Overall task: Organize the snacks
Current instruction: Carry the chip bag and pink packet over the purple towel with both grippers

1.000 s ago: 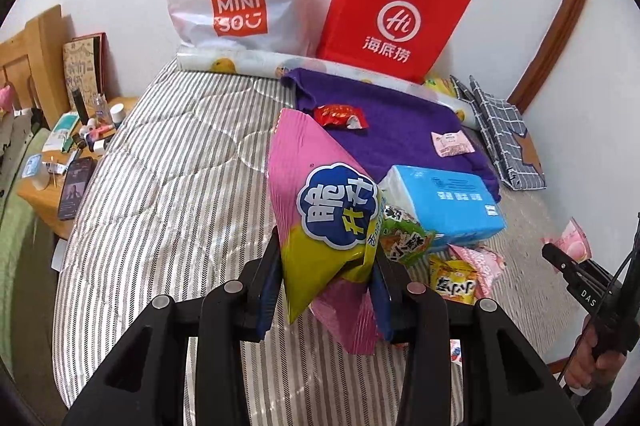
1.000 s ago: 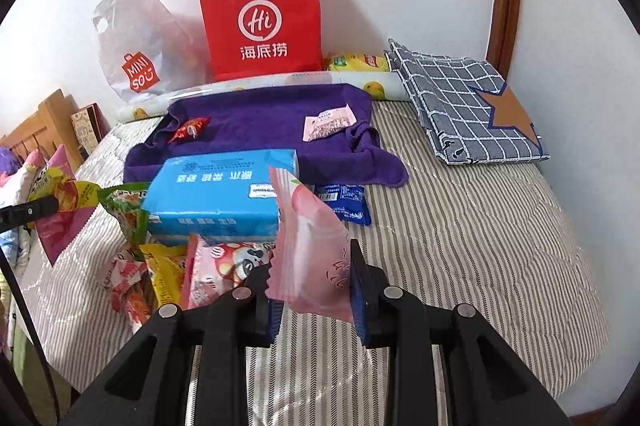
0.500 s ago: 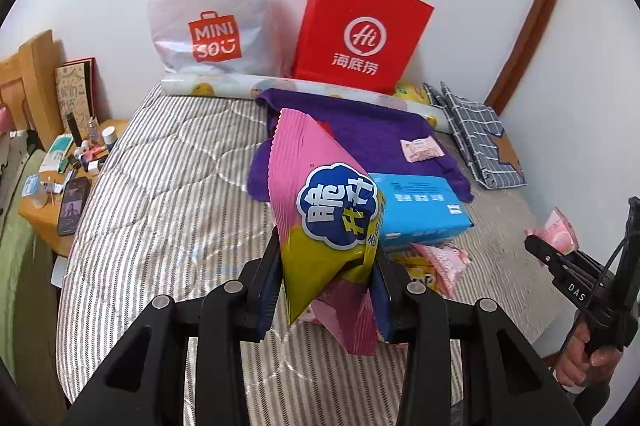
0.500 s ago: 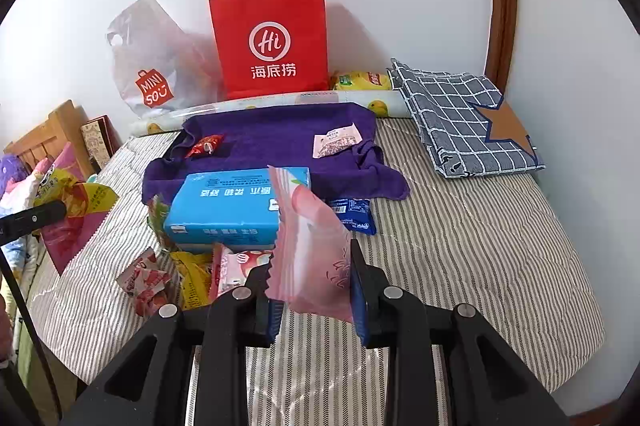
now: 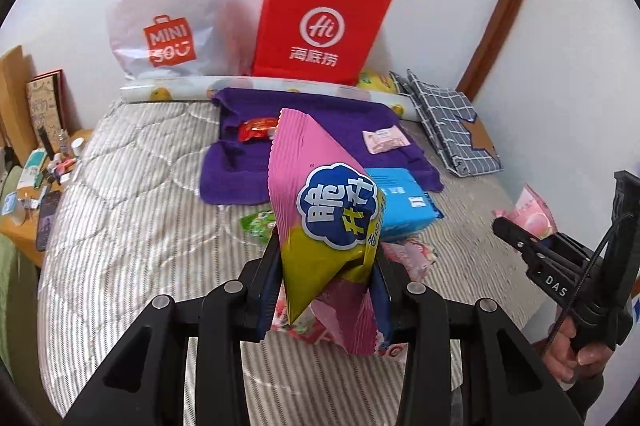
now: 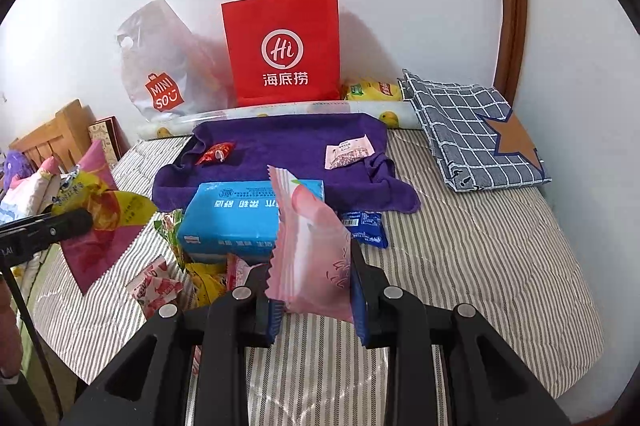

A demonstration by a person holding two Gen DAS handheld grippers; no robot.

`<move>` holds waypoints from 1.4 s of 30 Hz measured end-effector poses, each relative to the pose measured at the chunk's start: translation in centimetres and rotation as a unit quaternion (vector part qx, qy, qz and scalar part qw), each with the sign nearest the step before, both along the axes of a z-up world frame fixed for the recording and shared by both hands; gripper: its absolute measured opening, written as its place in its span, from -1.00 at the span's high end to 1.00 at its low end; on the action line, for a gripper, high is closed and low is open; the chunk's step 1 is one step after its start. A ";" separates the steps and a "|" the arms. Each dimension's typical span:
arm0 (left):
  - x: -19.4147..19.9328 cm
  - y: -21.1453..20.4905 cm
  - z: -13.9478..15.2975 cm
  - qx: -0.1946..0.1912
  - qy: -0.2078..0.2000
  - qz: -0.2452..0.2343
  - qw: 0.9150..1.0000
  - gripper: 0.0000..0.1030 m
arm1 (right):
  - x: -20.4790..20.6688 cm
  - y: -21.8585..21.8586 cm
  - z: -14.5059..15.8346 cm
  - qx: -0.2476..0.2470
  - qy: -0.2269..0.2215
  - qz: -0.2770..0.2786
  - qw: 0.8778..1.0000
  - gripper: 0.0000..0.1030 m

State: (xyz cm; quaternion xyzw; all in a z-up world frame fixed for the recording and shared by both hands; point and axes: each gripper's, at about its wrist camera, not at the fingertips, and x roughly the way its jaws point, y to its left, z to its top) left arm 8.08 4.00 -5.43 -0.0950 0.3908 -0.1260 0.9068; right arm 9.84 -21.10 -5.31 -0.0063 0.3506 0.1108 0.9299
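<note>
Between left gripper (image 5: 326,286) jaws: pink-yellow chip bag (image 5: 320,209) clamped, long axis upright. Right gripper (image 6: 316,300) jaws clamped pink peach packet (image 6: 316,250). Purple towel (image 6: 280,145) lay ahead, beyond both; right nearer.

Both grippers are matte black, with silver screws on angular linkage arms and blue pads lining the fingers (image 5: 268,290). The right gripper (image 5: 520,238) bears white "DAS" lettering and a black cable.

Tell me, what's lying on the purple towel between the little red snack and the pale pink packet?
Nothing: the right wrist view shows bare purple towel between the red snack and the pale pink packet.
</note>
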 end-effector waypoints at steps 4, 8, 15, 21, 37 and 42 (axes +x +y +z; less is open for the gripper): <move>1.2 -1.2 -0.3 -0.001 0.005 -0.015 1.000 0.24 | 0.8 0.1 0.0 0.001 0.000 0.000 1.000 0.49; 2.6 -2.2 -0.5 -0.001 0.008 -0.027 1.000 0.24 | 2.1 0.0 -0.1 0.002 0.002 -0.004 1.000 0.49; 5.3 -2.9 -0.6 0.000 0.003 -0.034 0.999 0.24 | 4.9 -0.3 -0.1 0.009 0.003 -0.008 1.000 0.49; 8.0 -3.0 -0.5 0.001 0.007 -0.033 0.999 0.24 | 7.9 -0.5 -0.2 0.013 0.008 -0.015 1.000 0.49; 15.6 -0.8 -0.1 0.013 0.004 0.001 1.000 0.24 | 15.8 -0.8 -0.5 0.011 0.021 -0.022 0.999 0.49; 18.0 -0.4 -0.8 0.014 0.010 0.010 1.000 0.24 | 18.4 -0.2 -1.7 0.007 0.034 -0.015 0.999 0.49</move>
